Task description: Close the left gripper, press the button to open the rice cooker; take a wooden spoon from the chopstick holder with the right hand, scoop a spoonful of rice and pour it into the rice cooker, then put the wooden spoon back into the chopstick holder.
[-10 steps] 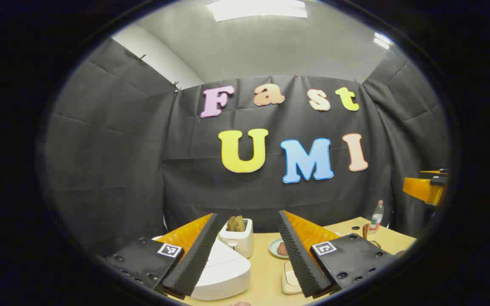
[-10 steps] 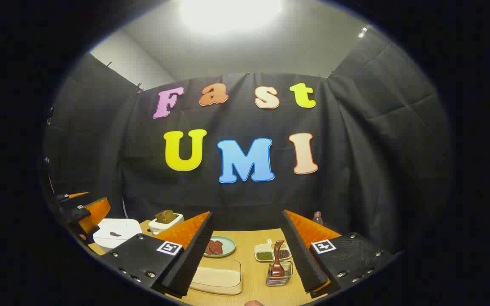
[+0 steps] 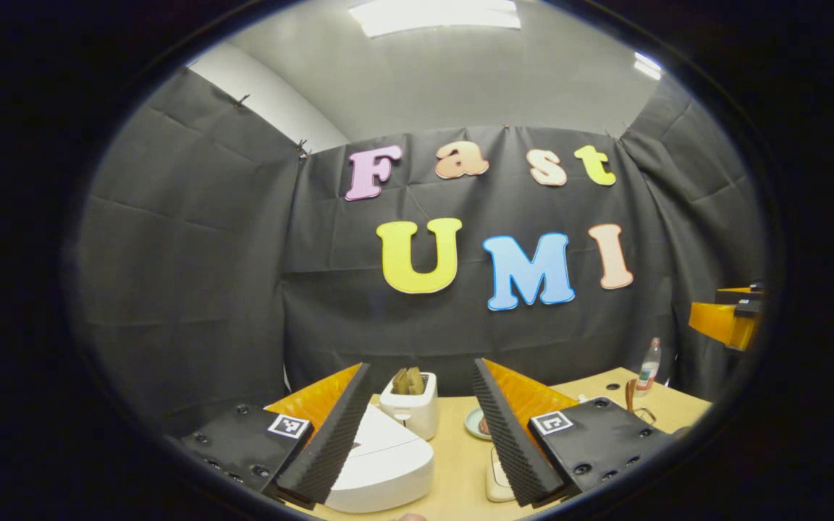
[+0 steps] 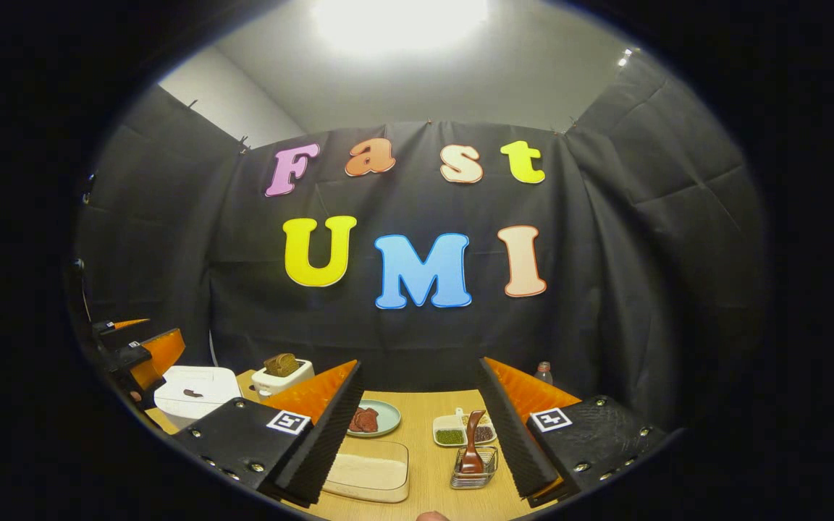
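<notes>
Left gripper view: left gripper (image 3: 423,427) at frame bottom, fingers spread wide, nothing between them. White rice cooker (image 3: 384,463) lower centre on tabletop (image 3: 457,463), lid down. White toaster (image 3: 410,405) behind it, bread slices standing in slots. Right gripper (image 3: 725,322) at right edge.

Right gripper view: right gripper (image 4: 420,427) spread wide, empty. Wire chopstick holder (image 4: 473,470) lower centre-right holds wooden spoon (image 4: 472,441), long axis upright. Clear box (image 4: 368,470) lower centre holds rice. Divided dish (image 4: 460,431) holds beans. Rice cooker (image 4: 196,394) lower left.
</notes>
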